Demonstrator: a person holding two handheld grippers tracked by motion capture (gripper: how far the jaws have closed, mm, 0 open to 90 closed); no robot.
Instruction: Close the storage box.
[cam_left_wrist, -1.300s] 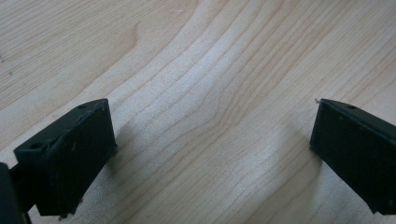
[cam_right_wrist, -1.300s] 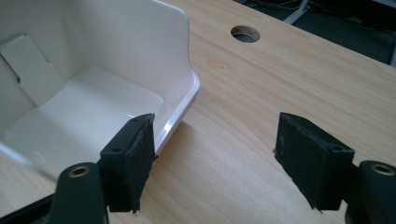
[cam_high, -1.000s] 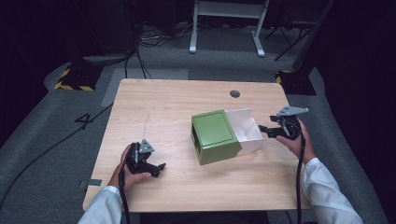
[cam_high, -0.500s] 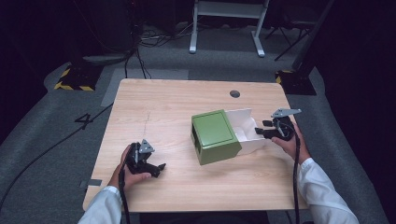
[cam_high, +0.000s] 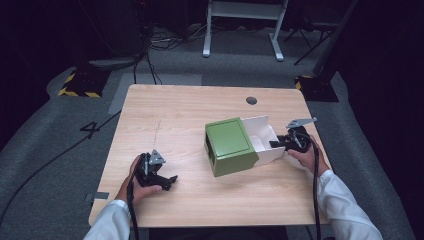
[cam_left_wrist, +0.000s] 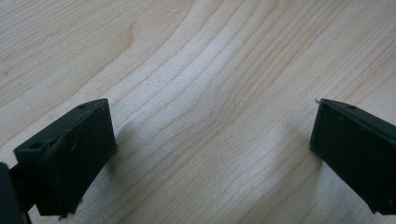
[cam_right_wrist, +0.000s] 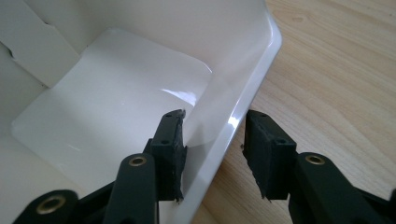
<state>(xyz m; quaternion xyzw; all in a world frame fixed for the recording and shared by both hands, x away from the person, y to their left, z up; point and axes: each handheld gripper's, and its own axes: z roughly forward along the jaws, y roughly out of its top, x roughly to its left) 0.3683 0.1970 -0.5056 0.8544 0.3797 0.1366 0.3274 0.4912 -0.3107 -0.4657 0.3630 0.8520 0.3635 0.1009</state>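
A green box sleeve (cam_high: 230, 142) lies right of the table's middle. A white inner tray (cam_high: 260, 131) sticks out of its right end. In the right gripper view the tray (cam_right_wrist: 107, 93) has nothing in it. My right gripper (cam_high: 274, 144) straddles the tray's right wall (cam_right_wrist: 224, 135): one jaw is inside against the wall, the other outside with a thin gap to it. That gripper (cam_right_wrist: 215, 119) is open, narrowly. My left gripper (cam_high: 172, 181) rests on the table at the front left. It (cam_left_wrist: 212, 154) is wide open over bare wood.
The wooden table (cam_high: 175, 115) has a round cable hole (cam_high: 251, 100) at the back right. Cables trail from both grippers toward the front edge. A grey floor with a yellow-black striped block (cam_high: 80, 85) and a white frame (cam_high: 240, 15) lies beyond.
My right gripper has moved left and set its jaws over the white tray's right wall. The left gripper and the green box have stayed in place.
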